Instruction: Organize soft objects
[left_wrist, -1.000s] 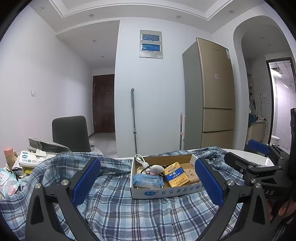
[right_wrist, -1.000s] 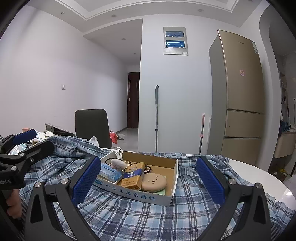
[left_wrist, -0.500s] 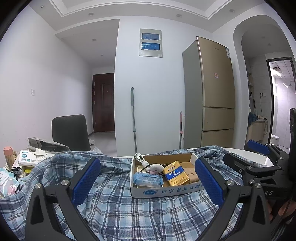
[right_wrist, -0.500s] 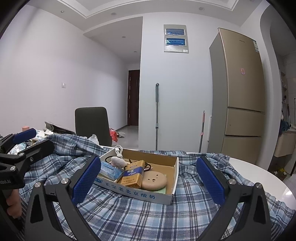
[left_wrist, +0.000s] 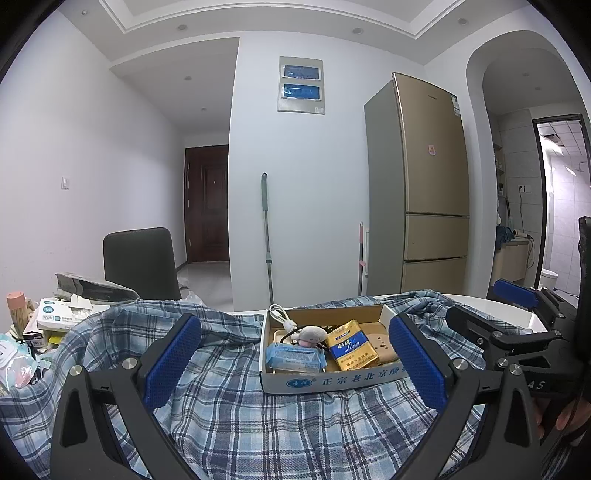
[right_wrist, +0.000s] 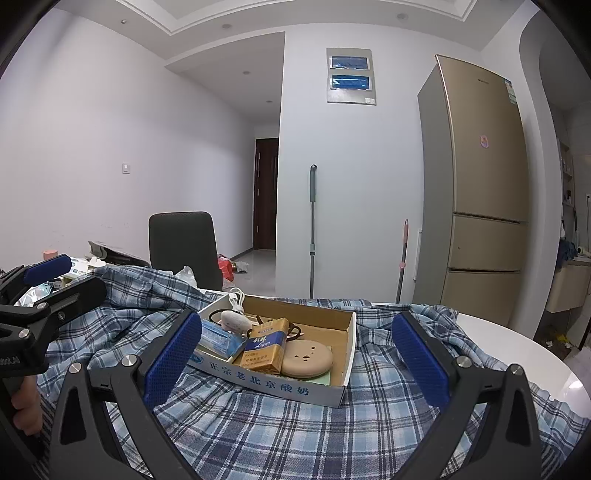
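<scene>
A blue plaid shirt (left_wrist: 236, 417) lies spread over the table, also in the right wrist view (right_wrist: 280, 428). A shallow cardboard box (left_wrist: 332, 382) sits on it, holding a blue tissue pack (left_wrist: 295, 357), a yellow packet (left_wrist: 351, 350), a grey plush (left_wrist: 310, 334), a cable and a tan round disc (right_wrist: 306, 359). The box also shows in the right wrist view (right_wrist: 273, 380). My left gripper (left_wrist: 293, 363) is open and empty, just before the box. My right gripper (right_wrist: 295, 363) is open and empty, also before the box.
Clutter of tissue boxes and packets (left_wrist: 55, 317) lies at the table's left. A dark chair (left_wrist: 140, 264) stands behind it. A gold fridge (left_wrist: 417, 184) and two mop handles (left_wrist: 266, 236) stand at the far wall. White tabletop (right_wrist: 517, 354) shows at right.
Both views have shifted only slightly; the box sits a little higher in the left wrist view. Both grippers stay open and empty.
</scene>
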